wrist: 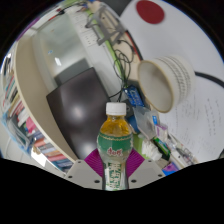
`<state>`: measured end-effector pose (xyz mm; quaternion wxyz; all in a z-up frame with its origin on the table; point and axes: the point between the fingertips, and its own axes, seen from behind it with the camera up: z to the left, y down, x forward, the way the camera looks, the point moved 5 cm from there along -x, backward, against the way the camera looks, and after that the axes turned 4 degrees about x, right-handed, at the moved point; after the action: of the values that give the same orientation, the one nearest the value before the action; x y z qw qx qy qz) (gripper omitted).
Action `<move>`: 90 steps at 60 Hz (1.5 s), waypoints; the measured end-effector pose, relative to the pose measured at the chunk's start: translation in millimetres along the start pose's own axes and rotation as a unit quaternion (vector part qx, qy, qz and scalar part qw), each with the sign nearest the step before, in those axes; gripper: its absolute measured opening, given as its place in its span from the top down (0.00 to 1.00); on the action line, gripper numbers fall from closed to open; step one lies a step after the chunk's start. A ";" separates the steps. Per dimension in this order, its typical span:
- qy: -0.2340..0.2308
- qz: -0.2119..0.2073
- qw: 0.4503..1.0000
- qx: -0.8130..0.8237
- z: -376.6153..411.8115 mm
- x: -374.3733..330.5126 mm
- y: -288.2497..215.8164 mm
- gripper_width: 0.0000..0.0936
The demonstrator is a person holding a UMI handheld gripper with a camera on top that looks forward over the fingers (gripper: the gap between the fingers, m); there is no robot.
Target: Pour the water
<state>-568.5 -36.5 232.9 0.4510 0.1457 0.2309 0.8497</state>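
Note:
A small plastic bottle [115, 135] with a white cap, yellow-green liquid and a green label stands upright between my fingers. My gripper [114, 166] is shut on the bottle: both magenta pads [94, 163] press on its lower body at the label. The bottle is held up above the table. A white paper cup [168, 80] lies tilted on the white table [200, 120] beyond the bottle, to the right, its open mouth turned toward me.
A dark screen [78, 100] lies on the table to the left of the bottle. Cables and small green items [125, 45] are farther back. A red round object [150, 12] is at the far end. Colourful clutter [150, 125] lies just right of the bottle.

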 end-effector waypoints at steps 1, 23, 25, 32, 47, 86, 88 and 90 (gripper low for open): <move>0.007 0.003 0.999 -0.034 3.3 -0.3 2.3 0.73; 0.143 -0.171 0.620 -0.752 116.5 -67.4 -89.6 0.73; 0.156 -0.176 0.591 -0.771 117.2 -73.6 -103.4 0.73; 0.184 -0.178 0.536 -0.805 102.5 -89.3 -157.8 0.73; 0.199 -0.145 0.532 -0.810 62.8 -100.4 -233.6 0.73; 0.190 -0.139 0.530 -0.815 28.9 -106.1 -255.8 0.12; 0.197 -0.139 0.527 -0.815 25.7 -113.0 -255.5 0.07; 0.208 -0.136 0.523 -0.815 20.4 -121.8 -254.9 0.10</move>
<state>-313.9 -8.7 111.9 0.4219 -0.4998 -0.4580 0.6020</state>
